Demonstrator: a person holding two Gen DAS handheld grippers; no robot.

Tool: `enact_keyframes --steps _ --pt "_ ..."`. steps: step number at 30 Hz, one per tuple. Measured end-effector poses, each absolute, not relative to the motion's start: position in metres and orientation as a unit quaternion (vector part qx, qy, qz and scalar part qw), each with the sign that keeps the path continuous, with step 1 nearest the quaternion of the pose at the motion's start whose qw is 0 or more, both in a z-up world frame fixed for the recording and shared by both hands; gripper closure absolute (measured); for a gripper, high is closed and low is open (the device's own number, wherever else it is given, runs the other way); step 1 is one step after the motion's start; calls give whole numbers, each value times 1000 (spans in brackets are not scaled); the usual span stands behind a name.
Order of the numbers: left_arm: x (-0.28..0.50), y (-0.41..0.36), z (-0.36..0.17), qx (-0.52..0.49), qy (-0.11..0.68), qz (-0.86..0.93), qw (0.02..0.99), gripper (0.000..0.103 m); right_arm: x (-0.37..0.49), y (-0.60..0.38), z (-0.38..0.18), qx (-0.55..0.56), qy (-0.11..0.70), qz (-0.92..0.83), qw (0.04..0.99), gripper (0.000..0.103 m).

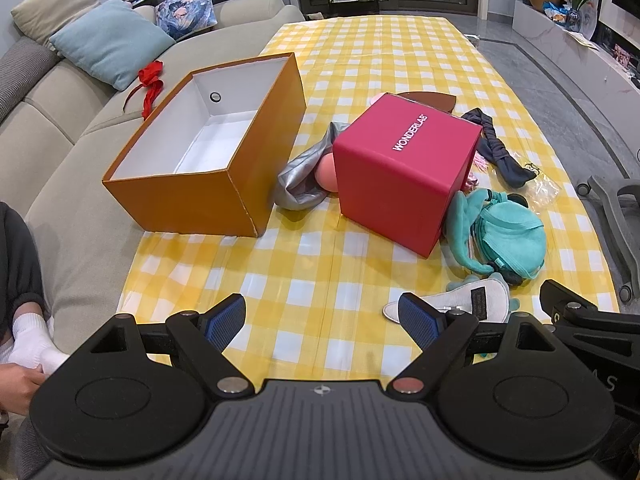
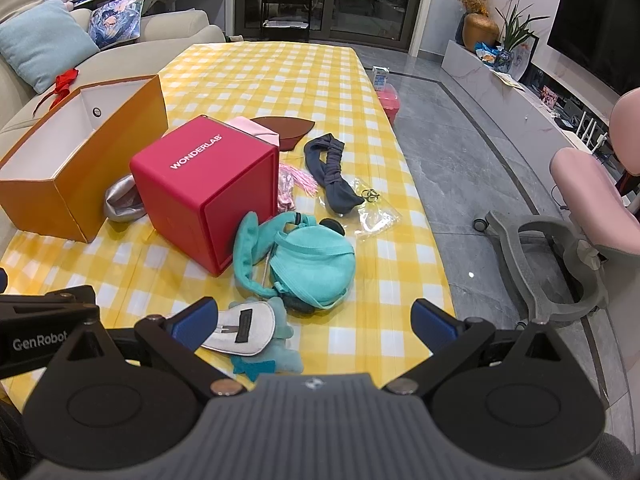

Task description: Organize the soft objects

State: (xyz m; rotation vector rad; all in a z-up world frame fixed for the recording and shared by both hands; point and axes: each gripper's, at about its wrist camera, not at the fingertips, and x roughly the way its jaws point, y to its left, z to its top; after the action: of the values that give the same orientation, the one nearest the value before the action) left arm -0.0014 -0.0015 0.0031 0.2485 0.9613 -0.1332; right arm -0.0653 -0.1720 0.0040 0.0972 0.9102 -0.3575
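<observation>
An open orange box [image 1: 224, 196] [image 2: 52, 192] with a white inside stands at the table's left. Beside it sits a red WONDERLAB box [image 1: 404, 176] [image 2: 204, 188]. A silver cloth [image 1: 300, 176] [image 2: 122, 200] and a peach ball [image 1: 326, 172] lie between the two boxes. A teal plush bag [image 1: 500, 232] [image 2: 312, 260] rests right of the red box. A white slipper [image 1: 452, 300] [image 2: 240, 328], a navy headband [image 1: 496, 148] [image 2: 330, 172] and pink tassels [image 2: 296, 180] lie nearby. My left gripper [image 1: 324, 324] hangs open over the near tablecloth. My right gripper [image 2: 314, 322] is open just above the slipper and plush bag.
The table wears a yellow checked cloth [image 1: 380, 52] [image 2: 272, 76]. A beige sofa [image 1: 68, 128] with cushions and a red ribbon [image 1: 150, 84] runs along the left. A brown leaf-shaped piece [image 2: 284, 126] and a clear plastic bag [image 2: 374, 208] lie on the table. A pink chair [image 2: 592, 208] stands right.
</observation>
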Motion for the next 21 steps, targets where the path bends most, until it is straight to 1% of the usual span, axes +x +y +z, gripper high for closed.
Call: enact_keyframes --steps 21 --pt "-7 -3 2 122 459 -63 878 2 -69 -173 2 45 437 -174 881 3"
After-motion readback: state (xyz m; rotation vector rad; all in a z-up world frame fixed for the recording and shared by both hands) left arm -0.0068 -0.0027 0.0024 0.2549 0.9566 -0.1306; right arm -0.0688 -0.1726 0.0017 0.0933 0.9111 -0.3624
